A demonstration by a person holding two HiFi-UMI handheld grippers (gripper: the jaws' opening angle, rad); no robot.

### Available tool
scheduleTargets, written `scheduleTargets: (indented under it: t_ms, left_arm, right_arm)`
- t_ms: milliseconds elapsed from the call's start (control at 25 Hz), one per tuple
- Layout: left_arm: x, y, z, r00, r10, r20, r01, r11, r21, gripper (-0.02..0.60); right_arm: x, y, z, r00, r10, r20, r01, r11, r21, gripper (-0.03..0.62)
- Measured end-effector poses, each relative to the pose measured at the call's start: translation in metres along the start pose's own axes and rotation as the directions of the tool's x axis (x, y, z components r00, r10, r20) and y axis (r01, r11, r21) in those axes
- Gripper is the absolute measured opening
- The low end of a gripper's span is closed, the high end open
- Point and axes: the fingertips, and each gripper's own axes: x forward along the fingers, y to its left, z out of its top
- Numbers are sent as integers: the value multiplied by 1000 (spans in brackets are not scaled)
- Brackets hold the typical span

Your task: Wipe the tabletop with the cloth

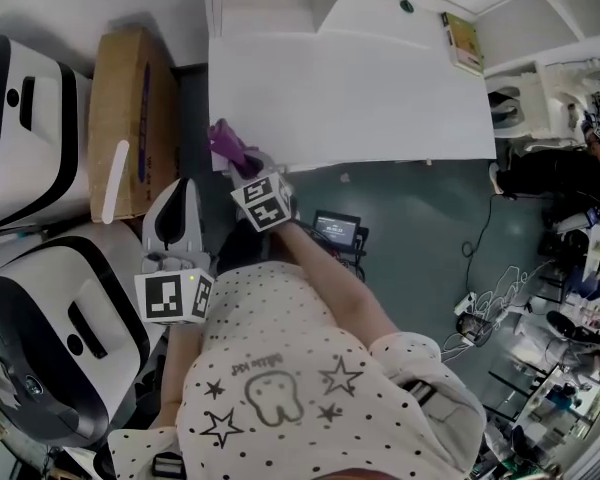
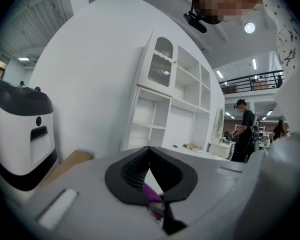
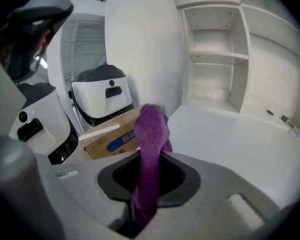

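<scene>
The purple cloth is pinched between the jaws of the right gripper. In the right gripper view it rises out of the closed jaws, and its free end is folded over above them. From the head view the cloth is seen at the near left corner of the white tabletop, just ahead of the right gripper's tips. Whether it touches the surface cannot be told. The tabletop spreads out ahead of the right gripper and to its right, and a white shelf unit stands beyond it.

The left gripper is held behind the right gripper and to its left, apart from the cloth. Its jaws are pressed together at the tips, with nothing gripped between them. A sliver of purple is glimpsed through the narrow gap lower down.

A cardboard box lies to the left of both grippers, beside the table. A white and black machine is seen left of the box, and a second machine is seen left of the left gripper. A small screen device sits on the floor to the right of the right gripper. A thin booklet lies at the far right corner of the tabletop.
</scene>
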Motion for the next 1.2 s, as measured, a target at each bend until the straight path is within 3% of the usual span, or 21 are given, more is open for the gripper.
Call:
scheduleTargets:
  t_ms: [240, 640, 840, 1200]
  left_arm:
    - [16, -18, -5, 998, -61, -15, 61, 998, 5, -5]
    - [54, -81, -11, 983, -178, -42, 179, 984, 22, -5]
    - [80, -127, -14, 980, -195, -35, 197, 980, 35, -5]
    - [132, -233, -28, 983, -185, 13, 185, 983, 21, -5]
  right_arm:
    - [-43, -61, 15, 987, -140, 80, 130, 984, 120, 66]
    - [-125, -171, -5, 935, -333, 121, 290, 916, 277, 66]
    - [-164, -227, -26, 919, -378, 109, 333, 895, 296, 67]
    - [-237, -343, -64, 913, -398, 84, 365, 893, 262, 67]
